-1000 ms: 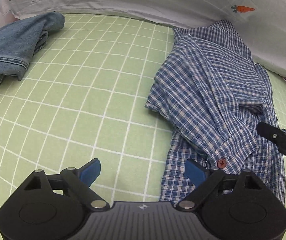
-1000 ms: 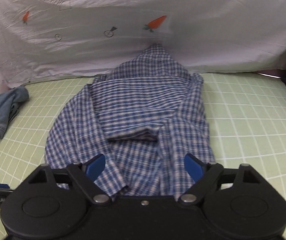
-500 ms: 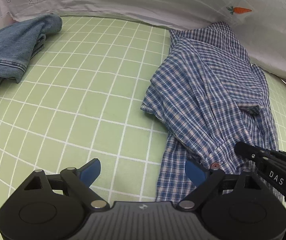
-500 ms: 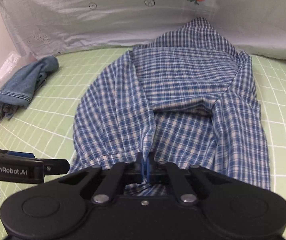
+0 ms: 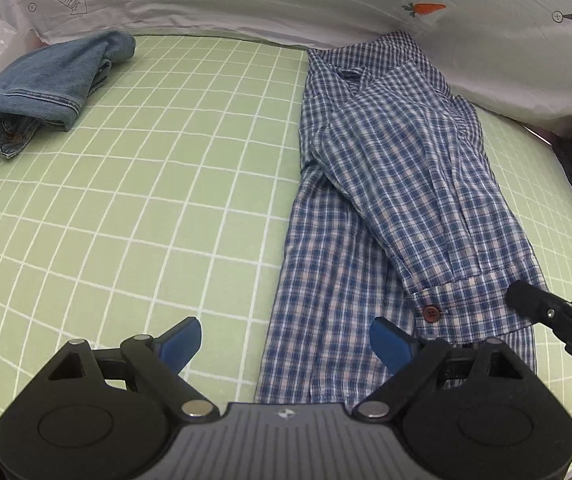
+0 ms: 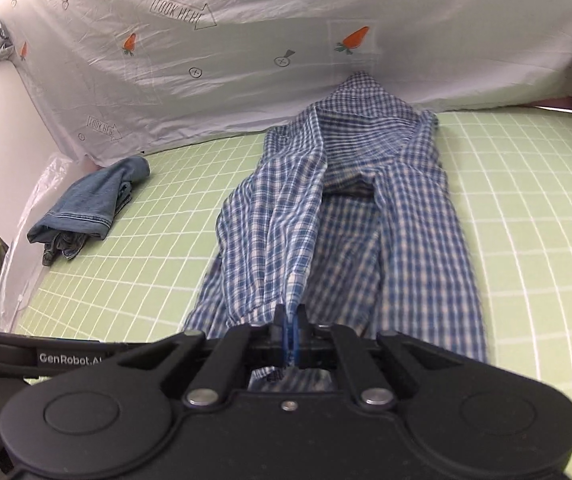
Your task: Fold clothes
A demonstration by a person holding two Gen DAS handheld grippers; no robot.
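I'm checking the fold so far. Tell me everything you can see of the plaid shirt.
The shirt is blue-and-white plaid, thin woven cloth by its look, with a red-brown button on a cuff. It lies lengthwise on the green grid mat, collar end against the white sheet, sleeves folded over the body. The right gripper is shut on a near edge, lifting a rumpled ridge. The open left gripper doesn't grip it.

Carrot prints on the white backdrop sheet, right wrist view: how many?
3. One carrot sits above the checked shirt, one at upper left, and a small one by the left edge. Folds or the frame edge may hide more.
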